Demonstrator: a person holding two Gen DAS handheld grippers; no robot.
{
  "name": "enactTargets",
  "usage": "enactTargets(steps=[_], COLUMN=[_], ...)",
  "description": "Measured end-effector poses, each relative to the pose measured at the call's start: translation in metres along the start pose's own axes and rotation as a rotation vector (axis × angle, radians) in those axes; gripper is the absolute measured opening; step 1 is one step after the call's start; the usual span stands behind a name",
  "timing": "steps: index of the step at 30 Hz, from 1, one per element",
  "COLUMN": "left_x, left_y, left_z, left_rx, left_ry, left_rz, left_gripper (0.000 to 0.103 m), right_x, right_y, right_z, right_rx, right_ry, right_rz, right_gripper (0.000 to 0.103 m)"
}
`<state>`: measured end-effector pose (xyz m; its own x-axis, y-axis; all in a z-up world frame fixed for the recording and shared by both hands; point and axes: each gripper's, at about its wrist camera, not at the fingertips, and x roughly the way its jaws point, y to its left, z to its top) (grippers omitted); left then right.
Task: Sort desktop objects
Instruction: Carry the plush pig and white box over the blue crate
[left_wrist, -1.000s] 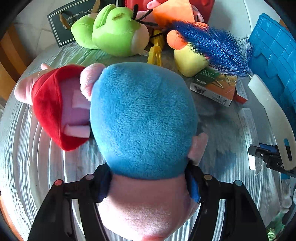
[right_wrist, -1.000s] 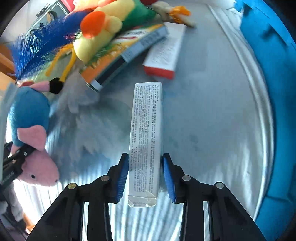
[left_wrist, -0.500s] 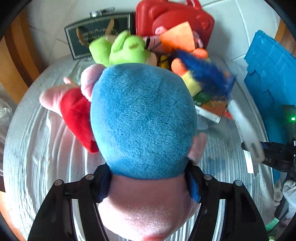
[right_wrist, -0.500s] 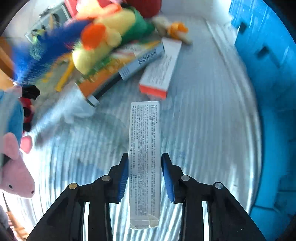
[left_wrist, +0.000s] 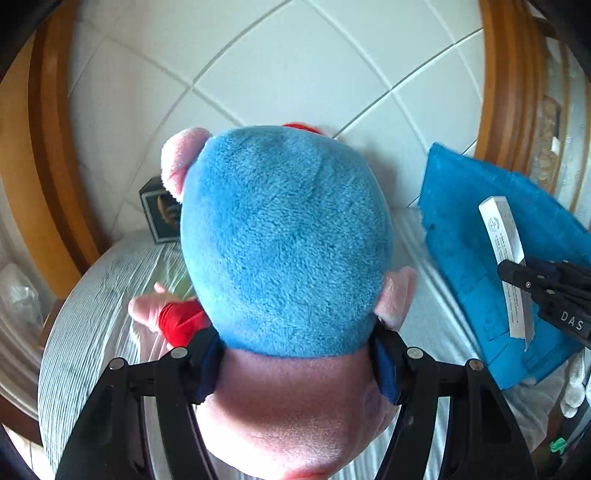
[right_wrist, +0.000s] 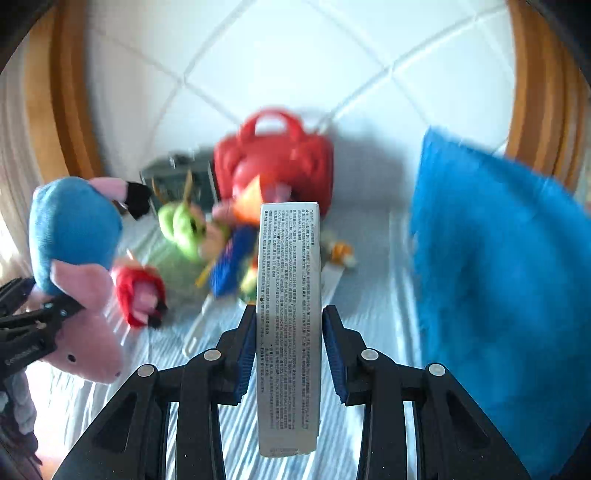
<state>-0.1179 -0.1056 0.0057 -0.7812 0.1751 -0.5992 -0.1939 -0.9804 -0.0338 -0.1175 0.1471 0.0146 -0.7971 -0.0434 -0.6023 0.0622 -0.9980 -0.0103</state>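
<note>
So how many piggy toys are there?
2: the blue pig held in the left fingers, and the red pig lying on the table near it. The blurry toy pile may hide more.

Each tool (left_wrist: 295, 363) has black angular arms, silver screw heads and blue ribbed finger pads (right_wrist: 334, 352).

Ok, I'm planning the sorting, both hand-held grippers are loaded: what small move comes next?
Probably swing the right hand-held gripper toward the blue bin on its right. Its pads clamp the white box clear above the table. The left hand-held gripper holds the blue and pink plush.
</note>
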Motion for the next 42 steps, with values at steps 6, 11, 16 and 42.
enactTargets(steps=[6,11,16,42], left_x=[-0.03,-0.045,-0.04,0.011], left_y=[-0.061,-0.128,-0.204,-0.479], left_z=[0.029,0.052,0.074,0.062], left_rx=[0.062,0.131,0.18,0.341], left_ry=[-0.105,-0.183,-0.215,0.003], left_rz=[-0.091,-0.176,-0.232,-0.345], left_gripper=[0.066,0.066,0.066,0.067], right_x=[-0.068,-0.103,-0.132,-0.095], right_y=[-0.035,-0.084,-0.149,-0.358], right_z=[0.007,0.004,-0.001,-0.066], right_rx=[0.006,0.053,0.113,0.211], right_ry=[-0.171,-0.248,-0.286,-0.056], right_rz=[-0.091,-0.173,-0.273,-0.496], right_gripper=[0.034,0.035,0.035,0.035])
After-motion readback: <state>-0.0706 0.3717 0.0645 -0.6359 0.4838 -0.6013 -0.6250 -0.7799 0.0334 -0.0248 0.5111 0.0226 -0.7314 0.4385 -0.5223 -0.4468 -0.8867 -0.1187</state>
